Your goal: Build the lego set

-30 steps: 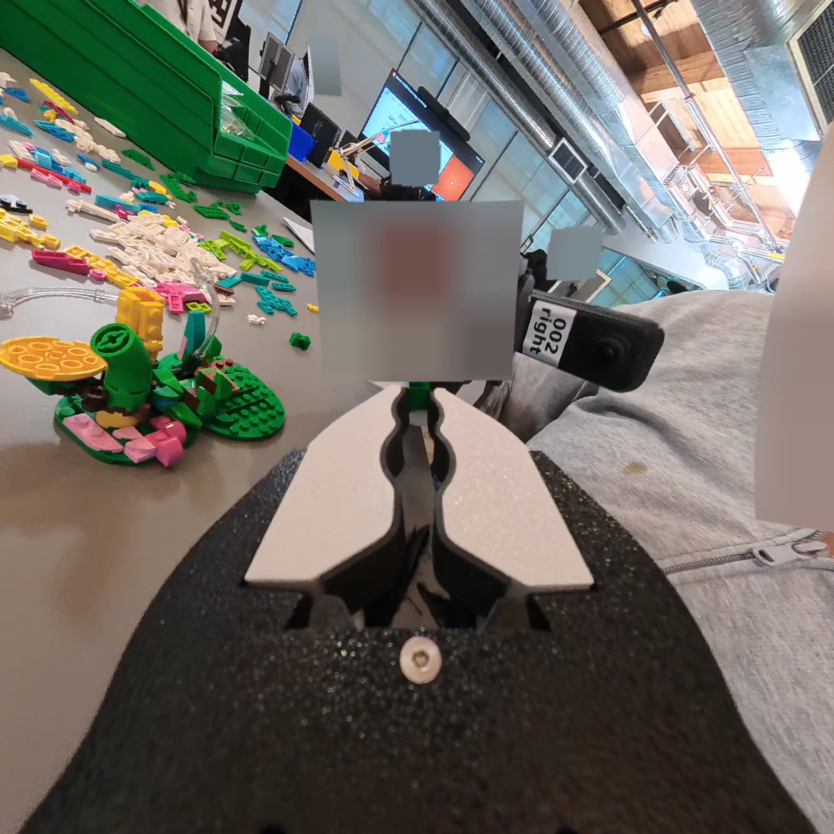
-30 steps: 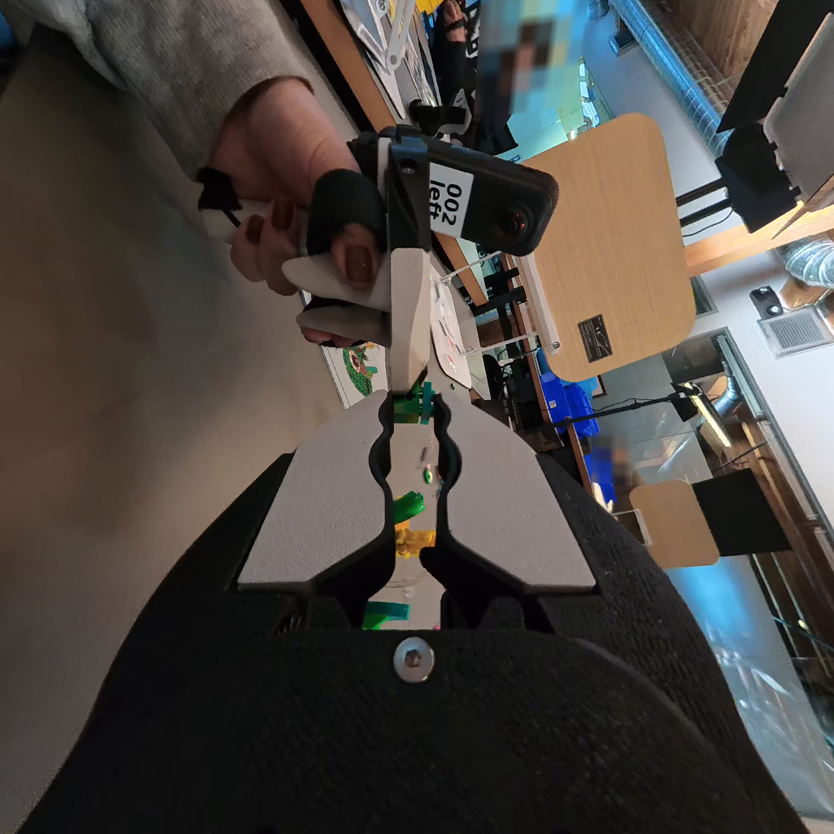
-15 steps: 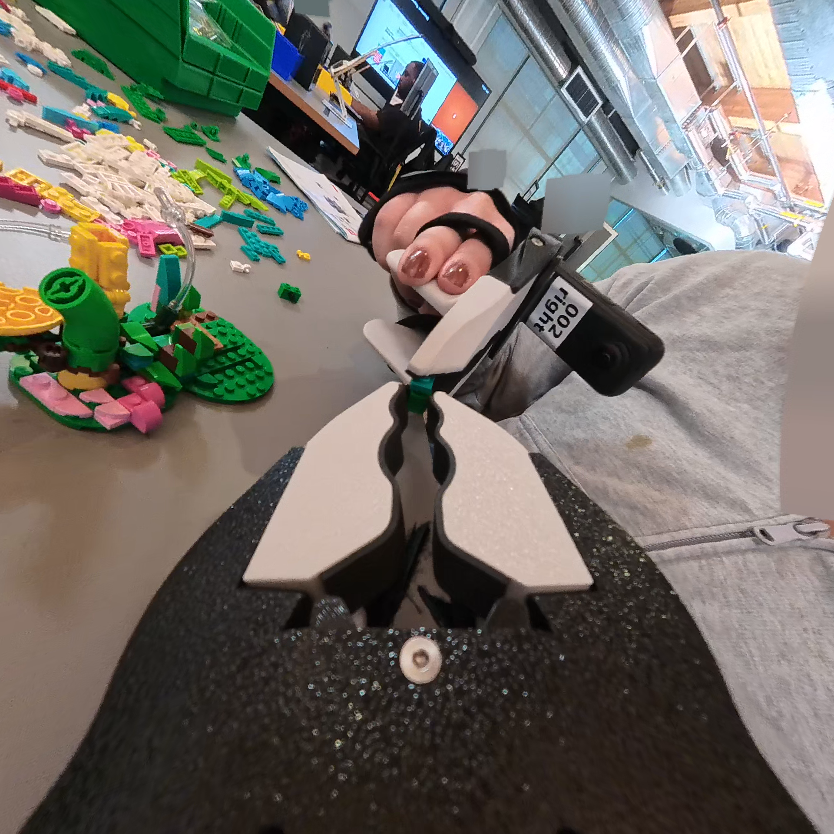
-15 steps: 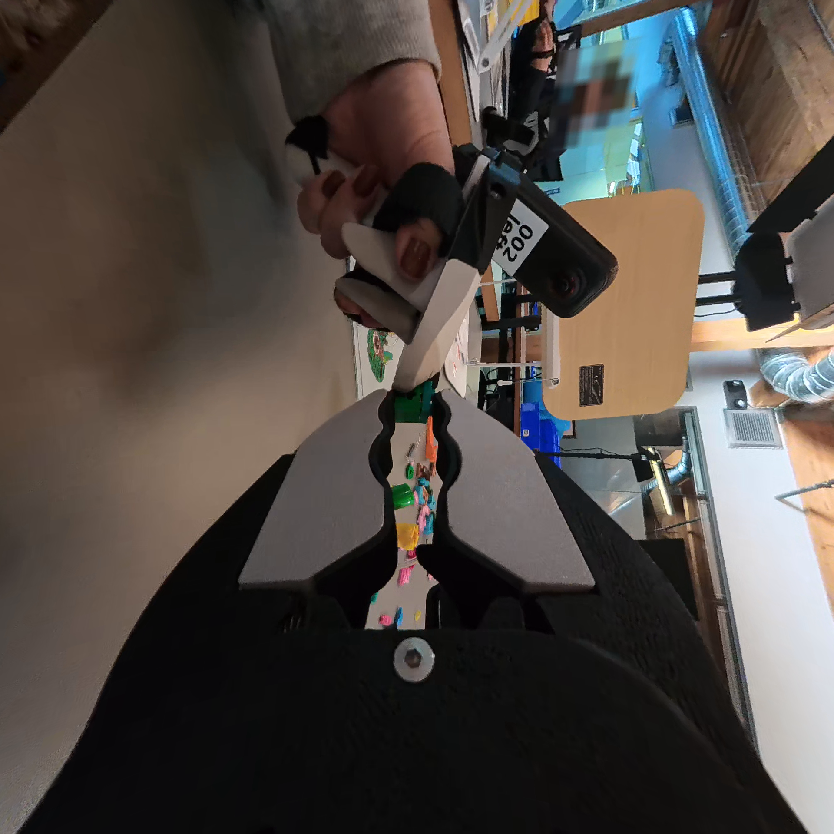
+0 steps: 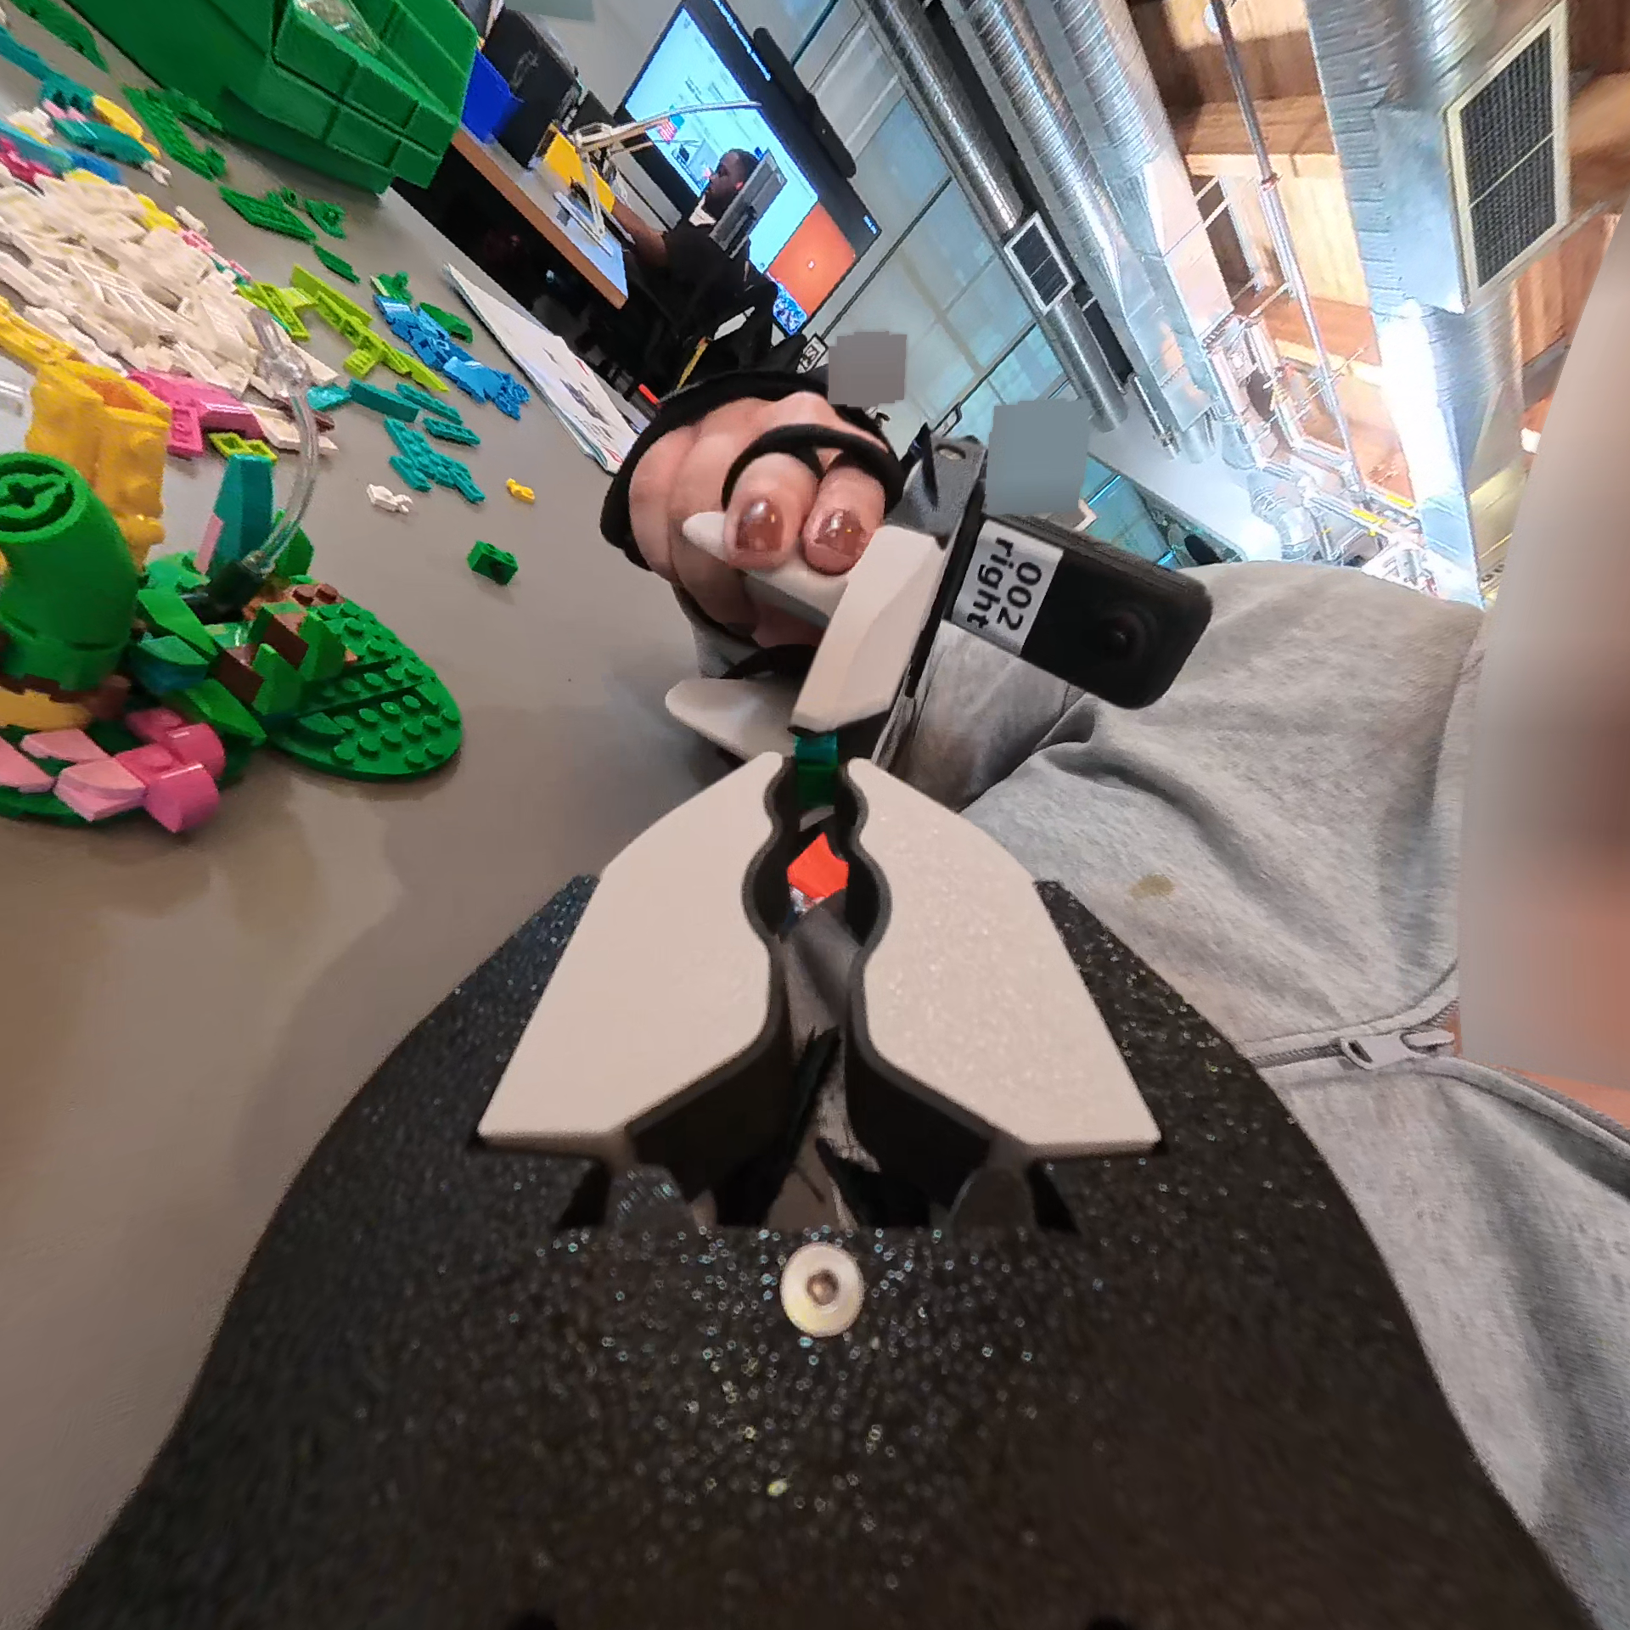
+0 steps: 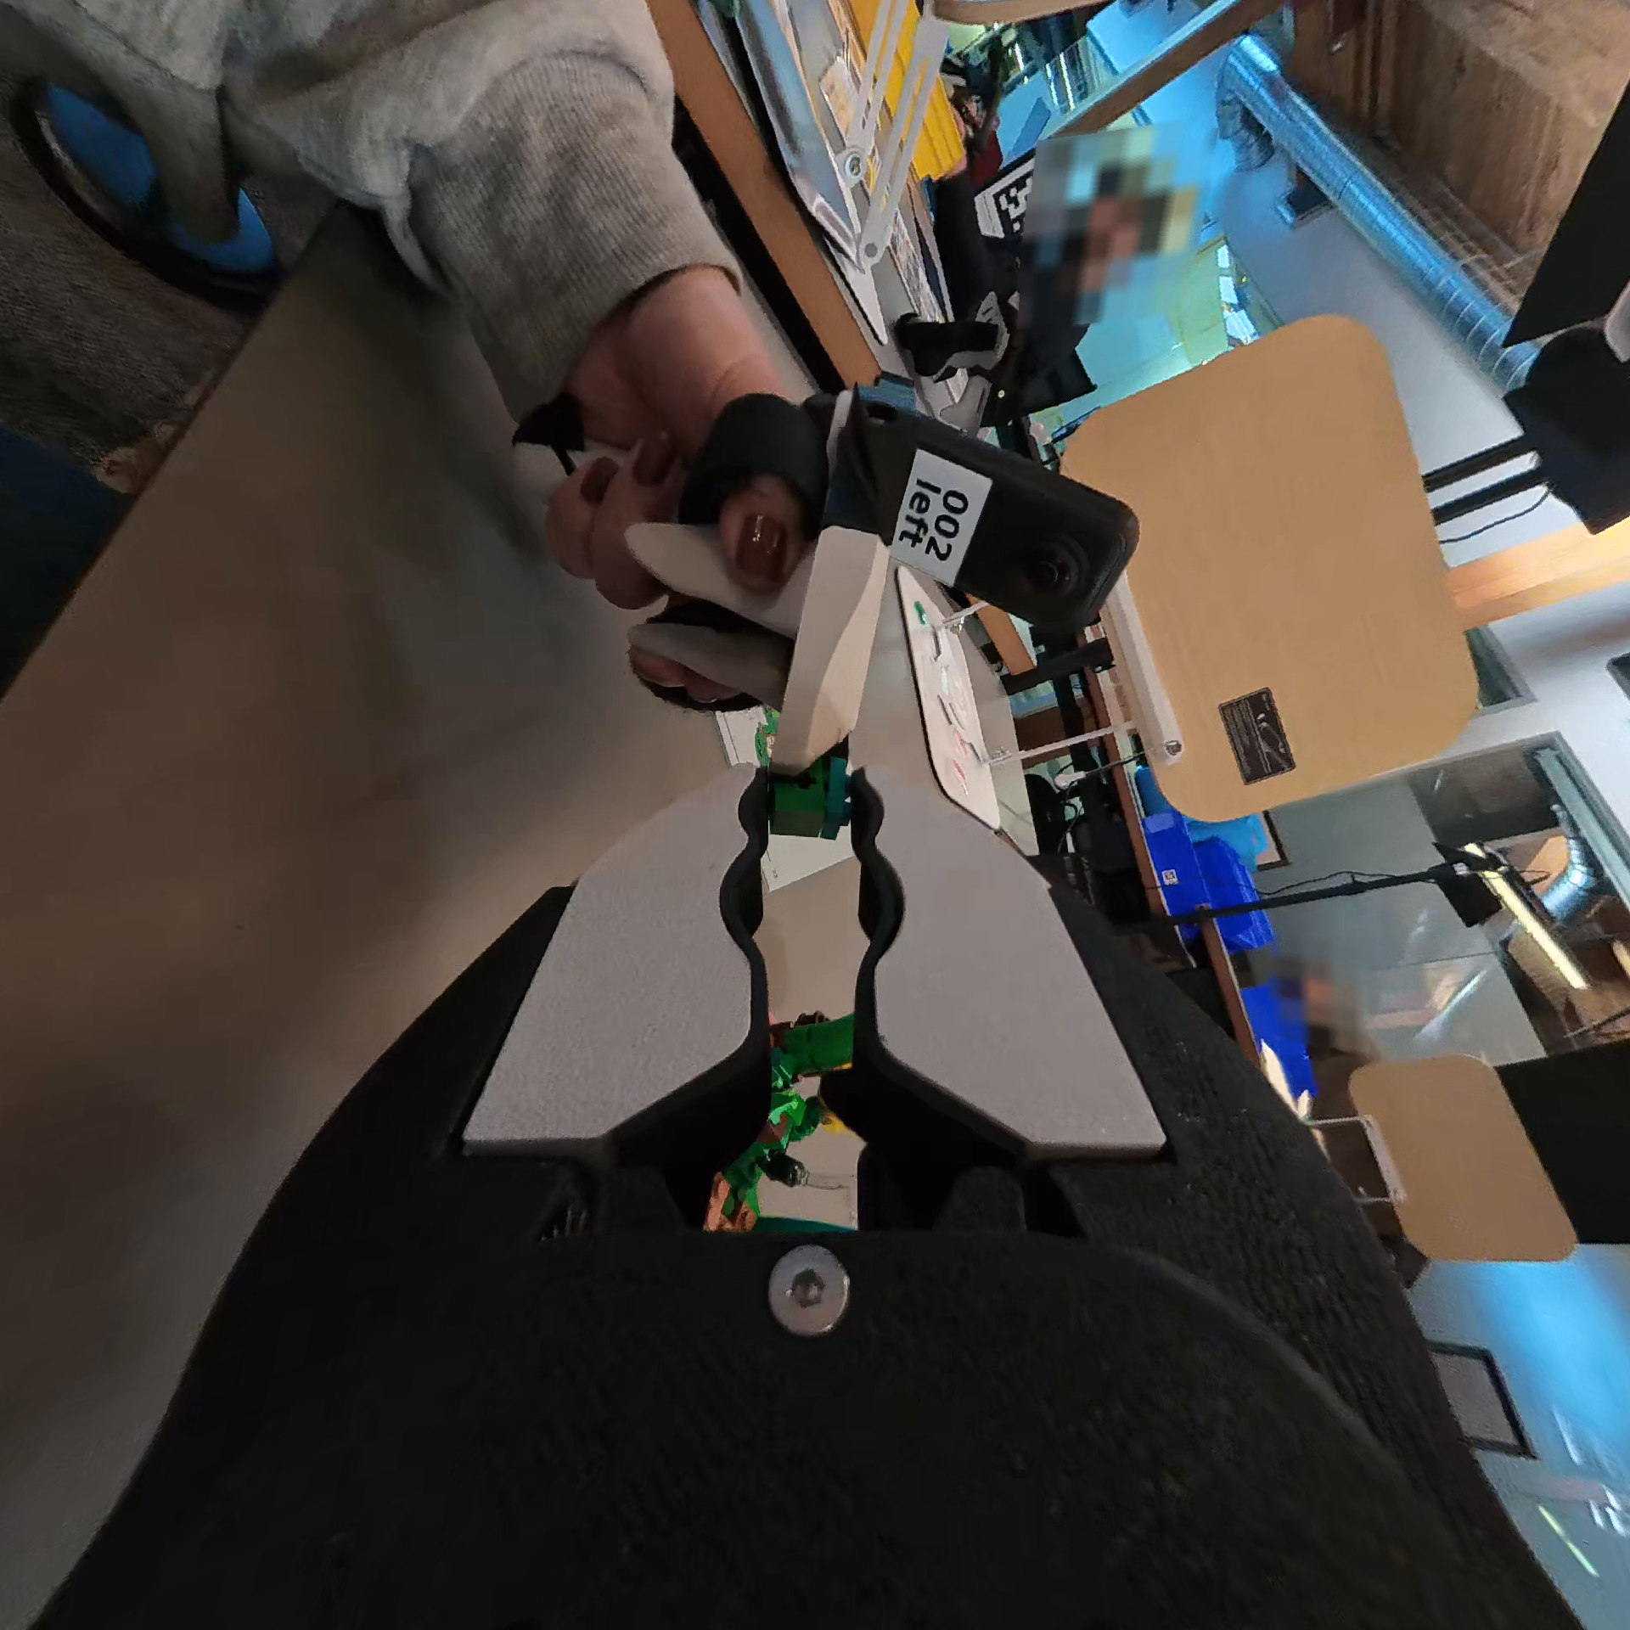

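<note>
A small green-and-teal brick piece (image 5: pixel 813 770) is held in the air between both grippers, which meet tip to tip over the grey table (image 5: pixel 265 970). My left gripper (image 5: pixel 812 781) is shut on its green part. My right gripper (image 6: pixel 809 796) is shut across the green brick and the teal part (image 6: pixel 833 798) stuck to it. In the left wrist view the right gripper's fingers (image 5: pixel 869 653) come down onto the piece from above. In the right wrist view the left gripper's finger (image 6: pixel 829 670) reaches the piece from above. A hand grips each tool.
A brick model on a green base plate (image 5: pixel 370 706) with a green curved pipe (image 5: pixel 53 564) stands at the left. Behind it lie many loose bricks (image 5: pixel 176 291), a lone green brick (image 5: pixel 491 561), a booklet (image 5: pixel 547 370) and green bins (image 5: pixel 335 97). A grey sweater (image 5: pixel 1279 838) fills the right. The grippers are tip to tip, or close to it.
Both grippers stayed shut on the brick piece, tip to tip. The pair turned in the air: the right gripper now stands higher and nearer in the left view, and the model slid left.
</note>
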The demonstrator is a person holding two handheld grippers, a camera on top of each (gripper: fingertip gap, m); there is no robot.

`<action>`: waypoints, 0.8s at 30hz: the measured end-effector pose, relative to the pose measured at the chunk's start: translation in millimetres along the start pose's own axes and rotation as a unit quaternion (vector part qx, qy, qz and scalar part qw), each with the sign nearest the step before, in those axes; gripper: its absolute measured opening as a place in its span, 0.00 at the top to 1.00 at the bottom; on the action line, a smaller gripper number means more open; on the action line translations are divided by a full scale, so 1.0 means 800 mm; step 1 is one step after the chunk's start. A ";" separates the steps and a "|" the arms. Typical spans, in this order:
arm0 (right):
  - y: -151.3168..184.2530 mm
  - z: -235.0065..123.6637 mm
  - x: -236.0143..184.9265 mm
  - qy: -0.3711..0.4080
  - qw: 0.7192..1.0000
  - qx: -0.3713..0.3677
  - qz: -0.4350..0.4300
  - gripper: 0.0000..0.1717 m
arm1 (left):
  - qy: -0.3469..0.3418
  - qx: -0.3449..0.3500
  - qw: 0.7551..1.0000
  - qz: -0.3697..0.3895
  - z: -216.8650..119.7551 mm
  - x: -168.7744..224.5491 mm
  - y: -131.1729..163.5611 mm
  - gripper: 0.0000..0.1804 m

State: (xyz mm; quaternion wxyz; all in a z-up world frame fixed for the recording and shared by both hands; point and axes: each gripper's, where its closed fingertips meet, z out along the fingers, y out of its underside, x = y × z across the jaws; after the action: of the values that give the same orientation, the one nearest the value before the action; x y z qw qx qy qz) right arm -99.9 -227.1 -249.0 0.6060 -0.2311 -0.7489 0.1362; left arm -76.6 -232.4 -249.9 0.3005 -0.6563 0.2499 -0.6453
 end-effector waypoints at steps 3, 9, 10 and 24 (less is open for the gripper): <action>0.000 0.000 -0.002 -0.010 1.000 0.003 0.015 0.91 | -0.003 -0.004 1.000 0.003 0.000 -0.001 0.001 0.96; -0.001 -0.001 -0.005 -0.027 0.999 0.005 0.016 0.91 | -0.015 -0.022 0.999 0.018 0.003 -0.001 0.006 0.96; 0.000 -0.001 -0.007 -0.029 1.000 0.001 0.008 0.91 | -0.016 -0.023 0.999 0.017 0.003 -0.002 0.007 0.96; 0.001 -0.006 0.024 -0.025 0.977 0.047 0.206 0.92 | -0.121 0.017 0.951 0.284 -0.014 0.007 -0.024 0.84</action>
State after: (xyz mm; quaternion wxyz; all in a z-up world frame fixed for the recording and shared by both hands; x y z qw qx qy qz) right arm -97.9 -217.2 -232.2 0.5558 -0.3487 -0.6929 0.2989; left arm -88.7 -223.7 -232.3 0.5104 -0.6264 0.3770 -0.4528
